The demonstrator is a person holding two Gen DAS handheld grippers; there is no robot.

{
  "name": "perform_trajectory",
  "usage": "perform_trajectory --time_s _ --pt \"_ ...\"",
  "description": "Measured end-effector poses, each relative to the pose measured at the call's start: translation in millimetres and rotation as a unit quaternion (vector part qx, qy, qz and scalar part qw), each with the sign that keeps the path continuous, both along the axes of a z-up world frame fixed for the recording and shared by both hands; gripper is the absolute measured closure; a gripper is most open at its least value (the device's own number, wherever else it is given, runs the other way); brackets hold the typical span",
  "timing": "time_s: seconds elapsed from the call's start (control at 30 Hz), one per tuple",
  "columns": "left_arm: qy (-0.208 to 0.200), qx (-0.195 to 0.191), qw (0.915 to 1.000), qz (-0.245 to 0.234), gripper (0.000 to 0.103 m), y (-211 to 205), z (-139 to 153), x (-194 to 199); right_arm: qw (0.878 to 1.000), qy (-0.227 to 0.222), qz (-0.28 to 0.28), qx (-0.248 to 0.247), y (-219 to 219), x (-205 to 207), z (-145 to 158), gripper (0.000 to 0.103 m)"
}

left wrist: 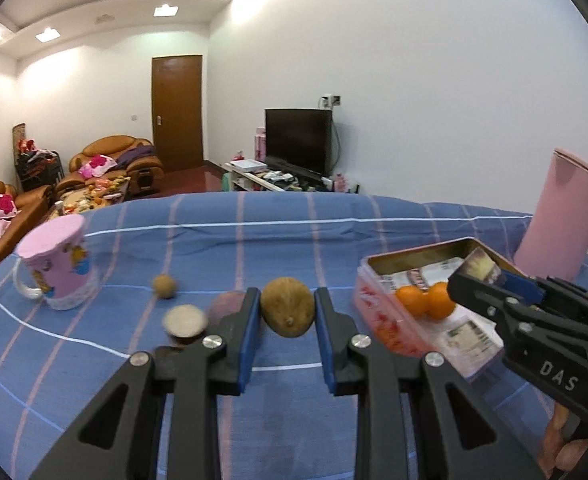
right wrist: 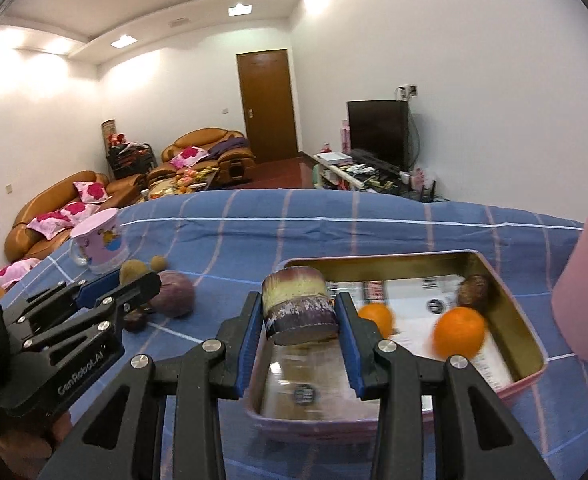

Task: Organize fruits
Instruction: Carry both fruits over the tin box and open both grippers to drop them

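My left gripper [left wrist: 287, 307] is shut on a brown kiwi [left wrist: 288, 306], held just above the blue checked cloth [left wrist: 254, 240]. My right gripper [right wrist: 299, 310] is shut on a purple-and-cream cut fruit piece [right wrist: 298, 306], held over the near left end of the pink tin [right wrist: 532, 334]. Two oranges [right wrist: 459, 332] and a dark fruit [right wrist: 473, 289] lie in the tin. In the left wrist view the tin [left wrist: 368, 300] stands to the right with the oranges [left wrist: 426, 299]. A cut piece [left wrist: 185, 322], a purple fruit [left wrist: 226, 306] and a small round brown fruit [left wrist: 164, 286] lie on the cloth.
A pink mug [left wrist: 60, 268] stands at the left of the cloth. A tall pink kettle [left wrist: 560, 224] stands right of the tin. Sofas, a low table, a TV and a door lie beyond the table's far edge.
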State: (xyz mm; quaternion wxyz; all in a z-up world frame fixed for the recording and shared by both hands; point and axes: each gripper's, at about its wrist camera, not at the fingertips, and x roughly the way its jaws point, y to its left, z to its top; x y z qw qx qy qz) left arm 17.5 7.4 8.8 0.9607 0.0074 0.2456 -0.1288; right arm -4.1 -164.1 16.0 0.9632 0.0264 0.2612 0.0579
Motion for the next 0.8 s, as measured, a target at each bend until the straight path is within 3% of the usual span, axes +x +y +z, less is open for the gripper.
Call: perform_trajectory --time_s 0.63,0.8 --pt "0.007 0.022 0.9976 -0.066 0.075 -115 -1 1 0.996 0.003 -0.093 -0.001 -109 2 2 0.064" --pt "0.031 0.034 0.997 -0.063 0.075 -137 -5 8 0.995 0.014 -0.099 -0.012 -120 7 -2 0.064"
